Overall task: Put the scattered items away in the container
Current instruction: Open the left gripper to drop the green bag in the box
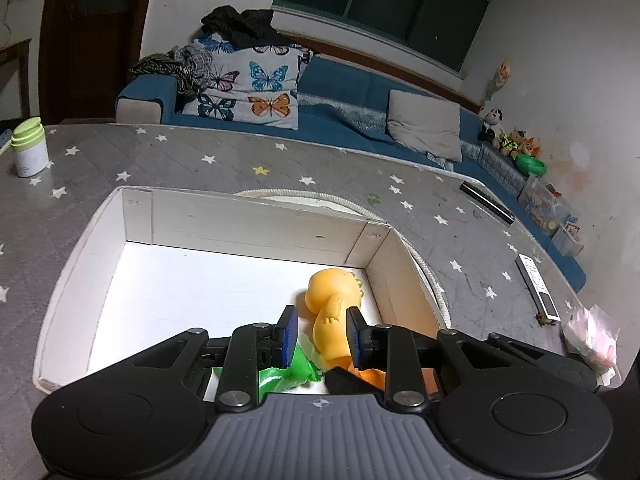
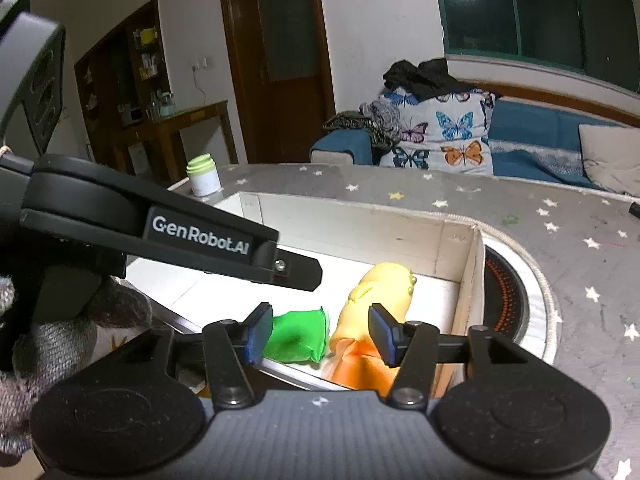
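Observation:
A white open box (image 1: 256,224) (image 2: 360,220) stands on the grey star-print table. Inside it at the right end lie a yellow-orange rubber dinosaur toy (image 1: 330,312) (image 2: 376,300), a green bag (image 1: 296,368) (image 2: 298,334) and an orange piece (image 2: 356,368). My left gripper (image 1: 322,334) is open above the box, its jaws either side of the yellow toy's body without clamping it. My right gripper (image 2: 320,330) is open and empty over the box's near wall, above the green bag and the toy. The left gripper's body (image 2: 160,232) shows in the right wrist view.
A white jar with a green lid (image 1: 29,148) (image 2: 204,176) stands at the table's far left. A black bar (image 1: 486,202), a white remote (image 1: 538,288) and a plastic packet (image 1: 594,336) lie at the right. A round rope-edged mat (image 2: 516,300) sits under the box. A blue sofa is behind.

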{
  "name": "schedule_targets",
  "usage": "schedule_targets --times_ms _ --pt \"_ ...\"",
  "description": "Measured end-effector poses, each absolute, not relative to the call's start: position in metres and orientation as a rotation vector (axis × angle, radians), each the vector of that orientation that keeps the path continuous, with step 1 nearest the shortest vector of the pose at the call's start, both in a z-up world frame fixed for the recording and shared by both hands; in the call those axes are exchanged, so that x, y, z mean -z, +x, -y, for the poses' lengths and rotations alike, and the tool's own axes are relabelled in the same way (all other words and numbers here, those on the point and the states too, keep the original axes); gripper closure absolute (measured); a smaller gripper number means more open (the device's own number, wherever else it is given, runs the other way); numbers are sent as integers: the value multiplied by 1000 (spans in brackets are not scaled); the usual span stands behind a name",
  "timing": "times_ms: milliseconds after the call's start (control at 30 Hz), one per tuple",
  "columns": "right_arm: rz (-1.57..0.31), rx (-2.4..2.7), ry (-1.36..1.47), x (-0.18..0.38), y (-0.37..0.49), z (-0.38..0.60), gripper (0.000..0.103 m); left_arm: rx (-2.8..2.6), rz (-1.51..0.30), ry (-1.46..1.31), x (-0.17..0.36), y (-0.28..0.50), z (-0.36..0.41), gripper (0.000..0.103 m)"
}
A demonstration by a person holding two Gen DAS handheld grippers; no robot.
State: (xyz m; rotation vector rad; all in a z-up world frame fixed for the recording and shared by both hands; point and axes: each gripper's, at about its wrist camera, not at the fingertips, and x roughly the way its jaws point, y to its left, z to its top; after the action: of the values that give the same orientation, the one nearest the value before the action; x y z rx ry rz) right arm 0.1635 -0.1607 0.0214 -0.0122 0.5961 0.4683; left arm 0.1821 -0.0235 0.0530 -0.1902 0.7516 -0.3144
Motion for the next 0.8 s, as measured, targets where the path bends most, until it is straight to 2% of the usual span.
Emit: schedule_targets --times_ms 200,300,800 --pt "-568 -481 -22 -28 140 165 48 315 -723 -180 -57 160 17 74" --pt "-557 -491 -27 -29 127 166 44 311 -715 -175 -57 147 12 74" --pt "-618 -561 -76 -7 90 150 44 268 -757 -220 -32 103 -13 74"
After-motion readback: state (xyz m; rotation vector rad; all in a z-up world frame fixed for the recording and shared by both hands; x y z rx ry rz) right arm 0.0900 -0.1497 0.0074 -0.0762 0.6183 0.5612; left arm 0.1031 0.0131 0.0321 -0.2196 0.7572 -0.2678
